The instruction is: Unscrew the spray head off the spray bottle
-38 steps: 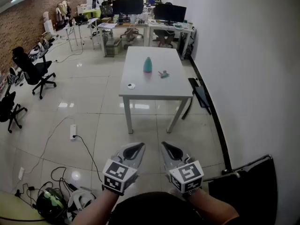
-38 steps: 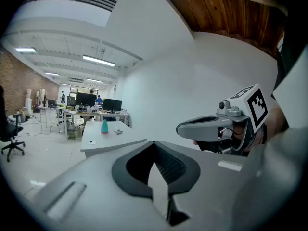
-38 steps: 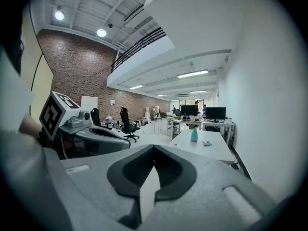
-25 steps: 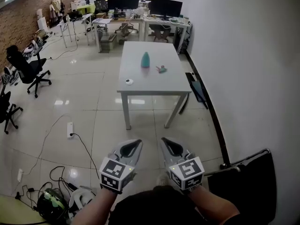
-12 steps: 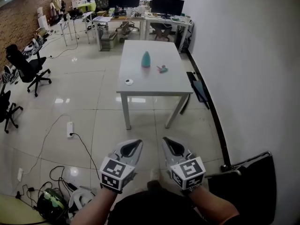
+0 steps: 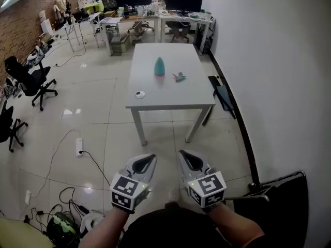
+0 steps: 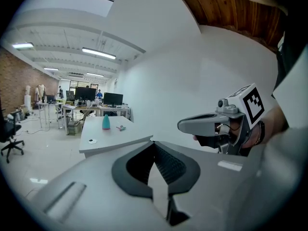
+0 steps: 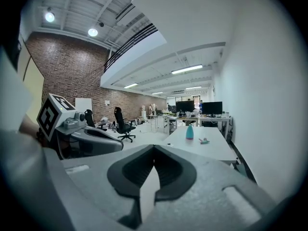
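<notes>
A teal spray bottle body (image 6: 160,66) stands upright on a white table (image 6: 170,94) well ahead of me. Its spray head (image 6: 179,77), pink and teal, lies on the tabletop just right of it, apart from the bottle. Both show small in the left gripper view, bottle (image 7: 106,122) and head (image 7: 121,127), and in the right gripper view, bottle (image 8: 190,132) and head (image 8: 204,140). My left gripper (image 6: 145,164) and right gripper (image 6: 186,161) hang side by side low over the floor, far short of the table, both shut with nothing in them.
A small white round object (image 6: 139,94) lies near the table's front left edge. Black office chairs (image 6: 28,76) stand at the left. Cables and a power strip (image 6: 79,145) lie on the tiled floor. A white wall runs along the right; desks with monitors (image 6: 155,4) fill the back.
The view has shifted a little closer to the table. Both grippers stay shut and level in front of me.
</notes>
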Demonstrator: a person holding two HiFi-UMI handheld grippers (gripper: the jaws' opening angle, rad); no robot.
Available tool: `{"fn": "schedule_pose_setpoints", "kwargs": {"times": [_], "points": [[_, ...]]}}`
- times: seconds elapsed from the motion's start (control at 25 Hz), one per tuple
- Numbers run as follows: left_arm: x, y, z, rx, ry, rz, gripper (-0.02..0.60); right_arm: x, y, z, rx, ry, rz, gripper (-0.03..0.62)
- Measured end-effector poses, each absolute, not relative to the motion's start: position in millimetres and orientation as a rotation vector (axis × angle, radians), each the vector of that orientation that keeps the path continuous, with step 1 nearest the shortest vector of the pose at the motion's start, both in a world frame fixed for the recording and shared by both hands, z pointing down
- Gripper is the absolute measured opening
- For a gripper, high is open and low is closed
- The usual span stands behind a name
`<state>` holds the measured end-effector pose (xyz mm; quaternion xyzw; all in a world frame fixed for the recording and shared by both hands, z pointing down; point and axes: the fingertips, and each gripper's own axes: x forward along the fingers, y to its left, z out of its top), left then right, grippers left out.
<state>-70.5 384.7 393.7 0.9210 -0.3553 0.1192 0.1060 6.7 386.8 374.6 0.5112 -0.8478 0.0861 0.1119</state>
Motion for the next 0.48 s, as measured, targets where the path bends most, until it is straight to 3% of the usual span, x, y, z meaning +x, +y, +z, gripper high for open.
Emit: {"fn": "schedule_pose_setpoints", "kwargs": {"times": [0.48], "points": [[-40, 326, 399, 2.695, -1.077, 0.421, 0.015, 39, 320, 383, 1.473, -2.526, 0.288, -0.008]]}}
